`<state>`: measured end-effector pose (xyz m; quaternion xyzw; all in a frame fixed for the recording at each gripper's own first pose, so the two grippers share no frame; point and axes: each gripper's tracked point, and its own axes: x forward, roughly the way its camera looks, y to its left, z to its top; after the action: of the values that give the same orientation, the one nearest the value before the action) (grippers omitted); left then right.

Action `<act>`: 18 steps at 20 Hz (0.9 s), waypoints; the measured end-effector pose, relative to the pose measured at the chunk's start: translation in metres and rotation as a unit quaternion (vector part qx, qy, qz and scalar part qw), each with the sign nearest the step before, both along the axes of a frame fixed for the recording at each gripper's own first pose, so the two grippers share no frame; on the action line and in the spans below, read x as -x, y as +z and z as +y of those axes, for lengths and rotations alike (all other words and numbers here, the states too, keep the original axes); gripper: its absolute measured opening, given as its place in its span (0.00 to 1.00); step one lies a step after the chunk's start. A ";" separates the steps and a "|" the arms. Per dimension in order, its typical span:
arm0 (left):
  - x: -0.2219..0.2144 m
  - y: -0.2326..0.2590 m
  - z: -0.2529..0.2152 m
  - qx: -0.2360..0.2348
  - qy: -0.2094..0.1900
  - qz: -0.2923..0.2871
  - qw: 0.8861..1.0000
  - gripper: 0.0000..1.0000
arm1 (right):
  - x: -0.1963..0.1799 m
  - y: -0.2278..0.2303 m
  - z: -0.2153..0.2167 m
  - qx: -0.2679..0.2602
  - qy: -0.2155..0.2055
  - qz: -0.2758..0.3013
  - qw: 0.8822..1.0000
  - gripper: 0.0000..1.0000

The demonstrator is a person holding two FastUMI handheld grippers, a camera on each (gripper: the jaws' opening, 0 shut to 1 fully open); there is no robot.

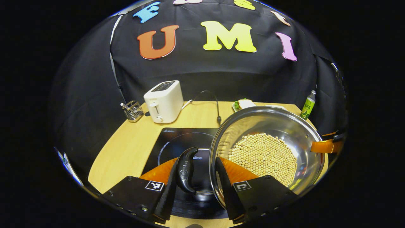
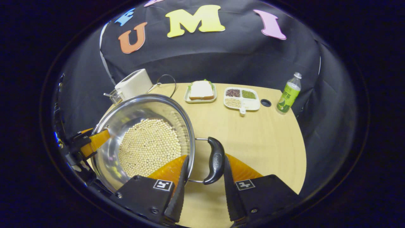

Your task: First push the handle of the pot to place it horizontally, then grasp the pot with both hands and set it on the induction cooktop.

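Note:
A steel pot (image 1: 284, 126) holding soybeans (image 1: 262, 155) sits between my two grippers. My left gripper (image 1: 197, 161) straddles its near black side handle (image 1: 186, 169): one finger outside the handle, the other inside the rim. The black induction cooktop (image 1: 177, 142) lies just beyond, and the pot's edge overlaps its right side. In the right gripper view, my right gripper (image 2: 205, 158) clamps the opposite handle (image 2: 215, 160) and the pot (image 2: 133, 110) wall the same way. Each gripper's orange finger shows across the pot, the right gripper (image 1: 326, 145) and the left gripper (image 2: 91, 142). The pot's bottom is hidden.
A white toaster (image 1: 164, 101) and a wire utensil holder (image 1: 133, 110) stand behind the cooktop, with a cord running between. At the table's back are a sandwich plate (image 2: 201, 90), a divided tray (image 2: 242, 98) and a green bottle (image 2: 288, 93). Bare wood lies right of the pot.

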<state>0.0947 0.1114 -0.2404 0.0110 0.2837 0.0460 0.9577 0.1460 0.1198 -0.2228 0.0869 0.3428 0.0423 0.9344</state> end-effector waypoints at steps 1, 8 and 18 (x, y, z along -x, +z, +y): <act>0.002 0.001 0.009 -0.001 0.004 0.001 1.000 0.64 | -0.001 0.001 0.012 -0.001 0.003 0.000 1.000 0.58; -0.002 -0.002 0.067 -0.016 0.004 0.010 1.000 0.64 | -0.008 -0.002 0.075 -0.005 0.007 0.014 1.000 0.55; -0.032 -0.017 0.122 -0.021 0.008 0.016 1.000 0.64 | -0.045 -0.006 0.131 -0.006 -0.003 0.025 1.000 0.56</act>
<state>0.1271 0.2333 -0.2574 0.0294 0.2980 0.0590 0.9523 0.1911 0.2510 -0.2286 0.0949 0.3657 0.0389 0.9250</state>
